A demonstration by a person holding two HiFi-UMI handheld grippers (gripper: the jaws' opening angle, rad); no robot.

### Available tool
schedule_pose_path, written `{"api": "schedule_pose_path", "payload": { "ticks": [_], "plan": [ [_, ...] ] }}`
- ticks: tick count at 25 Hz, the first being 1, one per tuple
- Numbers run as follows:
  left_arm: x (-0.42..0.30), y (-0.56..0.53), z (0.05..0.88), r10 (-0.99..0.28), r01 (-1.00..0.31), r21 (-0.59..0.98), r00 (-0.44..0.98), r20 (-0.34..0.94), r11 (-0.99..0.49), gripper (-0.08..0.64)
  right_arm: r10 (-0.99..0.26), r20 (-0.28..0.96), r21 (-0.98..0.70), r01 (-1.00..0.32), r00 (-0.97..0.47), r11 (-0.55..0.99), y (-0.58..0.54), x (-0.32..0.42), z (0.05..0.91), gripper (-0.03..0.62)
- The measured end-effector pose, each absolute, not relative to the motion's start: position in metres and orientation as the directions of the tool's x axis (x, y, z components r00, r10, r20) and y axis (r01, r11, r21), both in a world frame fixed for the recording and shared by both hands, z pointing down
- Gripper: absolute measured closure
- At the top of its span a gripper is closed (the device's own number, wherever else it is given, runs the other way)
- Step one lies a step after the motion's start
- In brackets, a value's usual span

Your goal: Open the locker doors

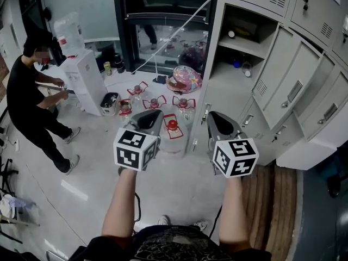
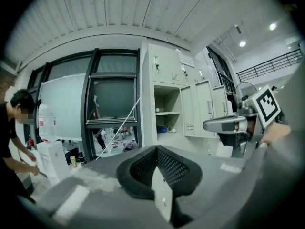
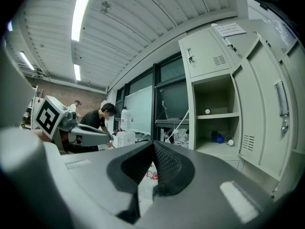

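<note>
The lockers stand at the right side of the room. One locker is open, and its door is swung out to the right. There is a shelf inside with a few small things on it and under it. The small door above it is closed. Other doors further right look a bit open too.

The right claw is in the air in front of the open locker and does not touch it. Its jaws are pressed together with nothing between them. The left claw is beside it, also up in the air. It is closed and empty too.

On the floor past the claws stand water bottles with red handles. Far to the left, a person in black bends by a white water machine.
</note>
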State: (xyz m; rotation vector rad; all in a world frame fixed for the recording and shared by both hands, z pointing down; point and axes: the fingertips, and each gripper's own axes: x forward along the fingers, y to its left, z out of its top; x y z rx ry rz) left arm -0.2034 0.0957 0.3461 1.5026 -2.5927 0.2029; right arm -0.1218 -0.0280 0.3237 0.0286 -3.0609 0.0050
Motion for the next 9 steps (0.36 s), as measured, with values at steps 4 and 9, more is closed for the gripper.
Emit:
{"api": "schedule_pose_path", "payload": {
  "ticks": [4, 9],
  "plan": [
    [-0.202, 0.102, 0.342, -0.854, -0.872, -0.053, -0.488, 0.182, 0.487, 0.56, -0.017, 0.074, 0.001, -0.017, -0.997, 1.0, -0.018, -0.122, 0.32, 0.592],
    [-0.199, 0.111, 0.343, -0.861, -0.879, -0.061, -0.476, 0.181, 0.473, 0.56, -0.024, 0.072, 0.003, -0.024, -0.997, 1.0, -0.007, -0.119, 0.32, 0.592]
  ]
}}
